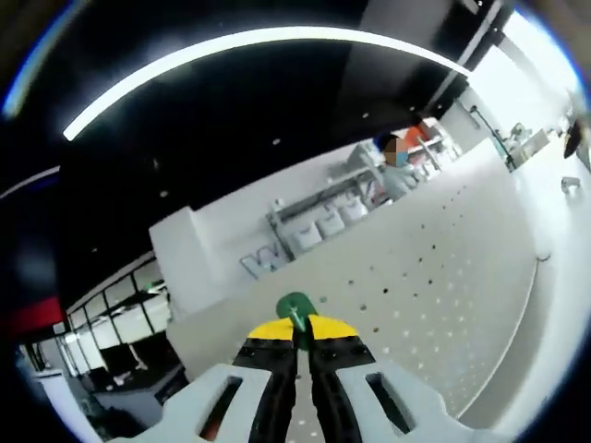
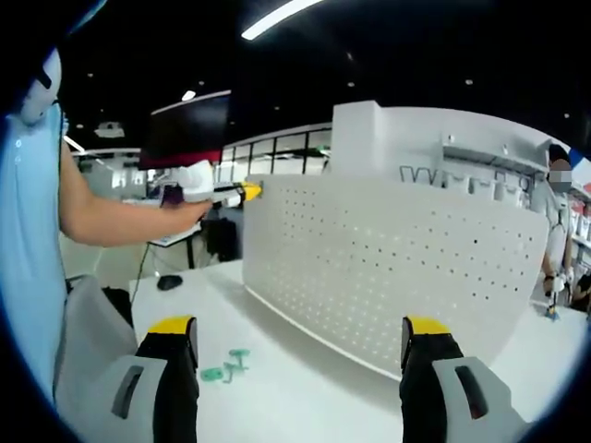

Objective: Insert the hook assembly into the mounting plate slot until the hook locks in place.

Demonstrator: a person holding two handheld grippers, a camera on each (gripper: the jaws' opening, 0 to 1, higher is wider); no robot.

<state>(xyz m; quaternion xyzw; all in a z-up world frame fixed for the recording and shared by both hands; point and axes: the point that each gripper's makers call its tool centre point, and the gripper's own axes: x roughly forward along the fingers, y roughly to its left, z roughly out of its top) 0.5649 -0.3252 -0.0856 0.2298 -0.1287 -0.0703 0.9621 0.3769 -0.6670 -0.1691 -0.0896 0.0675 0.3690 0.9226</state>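
In the left gripper view my left gripper (image 1: 302,332) is shut on a small green hook (image 1: 295,305), whose round head sticks out past the yellow fingertips. It is held up beside the upright white perforated mounting plate (image 1: 443,277). The right gripper view shows that plate (image 2: 397,268) standing on the white table (image 2: 305,406), with the left gripper (image 2: 242,192) at its upper left corner. My right gripper (image 2: 300,332) is open wide, low over the table with nothing between its jaws. Two spare green hooks (image 2: 227,366) lie on the table just right of its left finger.
A person's arm (image 2: 120,221) holds the left gripper. A black mouse (image 2: 169,282) lies on the table's far left. Behind the plate stand a rack of white bins (image 1: 319,226) and a person (image 1: 399,152). A dark monitor (image 2: 189,129) is at the back.
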